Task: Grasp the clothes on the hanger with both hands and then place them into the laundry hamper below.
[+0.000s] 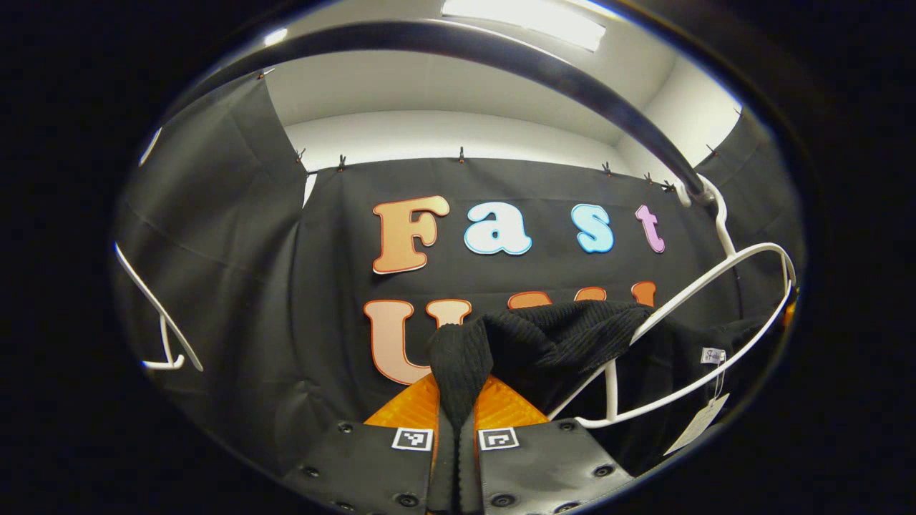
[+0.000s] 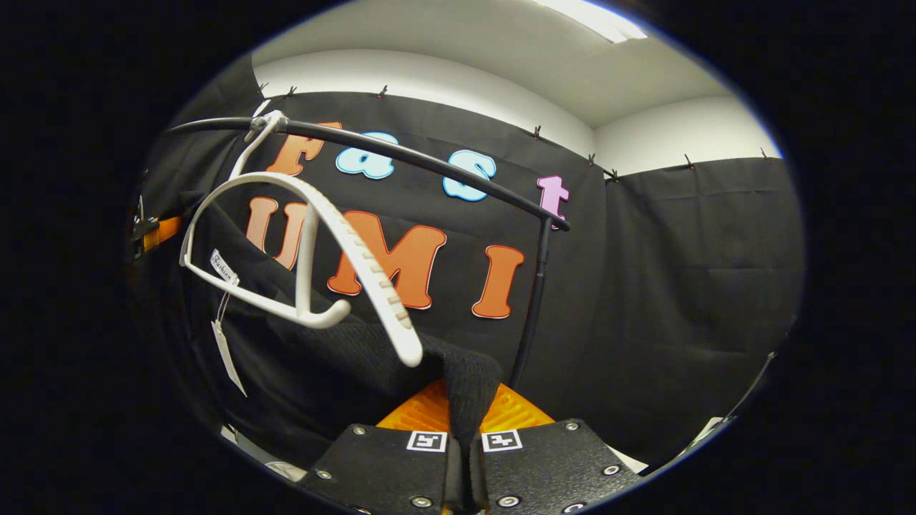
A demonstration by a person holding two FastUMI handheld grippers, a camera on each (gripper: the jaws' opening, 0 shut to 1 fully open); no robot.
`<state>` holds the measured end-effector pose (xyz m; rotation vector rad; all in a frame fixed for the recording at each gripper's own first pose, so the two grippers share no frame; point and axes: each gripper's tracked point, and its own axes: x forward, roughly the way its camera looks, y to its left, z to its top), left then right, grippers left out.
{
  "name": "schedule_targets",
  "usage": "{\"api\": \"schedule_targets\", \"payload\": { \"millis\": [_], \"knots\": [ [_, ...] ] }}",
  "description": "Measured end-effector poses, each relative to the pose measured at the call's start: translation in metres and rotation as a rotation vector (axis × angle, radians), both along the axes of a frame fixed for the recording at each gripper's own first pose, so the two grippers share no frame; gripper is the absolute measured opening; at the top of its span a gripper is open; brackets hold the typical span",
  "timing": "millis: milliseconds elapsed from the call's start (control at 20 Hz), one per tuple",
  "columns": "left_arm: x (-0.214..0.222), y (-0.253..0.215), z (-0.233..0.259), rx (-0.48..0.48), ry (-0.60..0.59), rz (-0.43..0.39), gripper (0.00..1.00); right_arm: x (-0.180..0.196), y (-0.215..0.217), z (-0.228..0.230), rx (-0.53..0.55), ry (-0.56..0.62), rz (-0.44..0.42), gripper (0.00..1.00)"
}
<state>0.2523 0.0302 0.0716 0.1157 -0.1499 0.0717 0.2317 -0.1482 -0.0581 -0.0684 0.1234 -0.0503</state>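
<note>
— Black ribbed knit, that sweater (image 1: 544, 329); is it off the white plastic hanger (image 1: 687, 343) yet?

— Nearly, I'd say. Each shoulder is pinched: the left hand-held gripper (image 1: 456, 418) has closed on a fold, and the right hand-held gripper (image 2: 464, 422) has closed on the other.

— And the hanger?

— Hooked on the dark rail (image 2: 415, 161), its arm bare just above the right-hand grip. Lowering into the hamper is all left.
</note>
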Motion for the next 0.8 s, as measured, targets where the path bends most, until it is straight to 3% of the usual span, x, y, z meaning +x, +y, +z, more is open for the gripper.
{"api": "schedule_targets", "payload": {
  "millis": [300, 500, 800],
  "knots": [
    [0.001, 0.032, -0.038, -0.055, 0.093, 0.054, 0.09, -0.032, 0.046, 0.003, 0.041, -0.040, 0.070, 0.04],
    [-0.030, 0.048, -0.060, 0.022, 0.121, 0.101, 0.09, -0.058, 0.080, -0.006, 0.076, -0.029, 0.126, 0.04],
    [-0.079, 0.033, -0.097, 0.032, 0.213, 0.056, 0.09, -0.082, 0.124, -0.027, 0.114, 0.014, 0.202, 0.04]
  ]
}}
